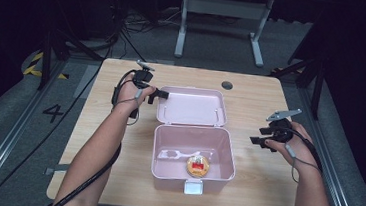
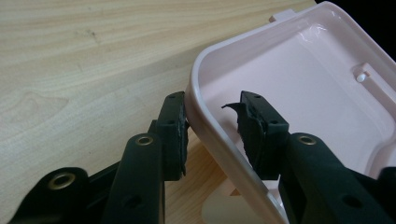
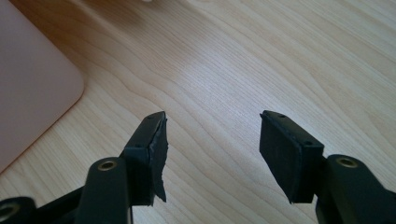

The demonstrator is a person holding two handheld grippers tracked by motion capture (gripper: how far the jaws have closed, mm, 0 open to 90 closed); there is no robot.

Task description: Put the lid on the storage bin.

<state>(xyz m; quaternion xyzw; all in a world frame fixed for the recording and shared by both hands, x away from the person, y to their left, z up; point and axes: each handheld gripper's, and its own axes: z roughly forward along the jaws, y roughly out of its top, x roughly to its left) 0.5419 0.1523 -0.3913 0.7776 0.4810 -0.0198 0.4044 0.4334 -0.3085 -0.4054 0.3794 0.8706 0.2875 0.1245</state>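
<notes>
Closing the pink lunch box (image 1: 194, 156) in the middle of the table (image 1: 107, 141) looks like the job: the left tongs (image 2: 212, 128) straddle its lid (image 2: 299, 88) rim, barely pinching, and should swing it over, while the right tongs (image 3: 212, 154) wait open near the right edge.

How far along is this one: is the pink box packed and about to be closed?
Done: a round snack and a clear plastic spoon lie inside the open pink box. In hand: the left gripper straddles the lid rim, one jaw outside, one inside. The right gripper waits open over bare table. Left: swinging the lid shut and latching.
</notes>
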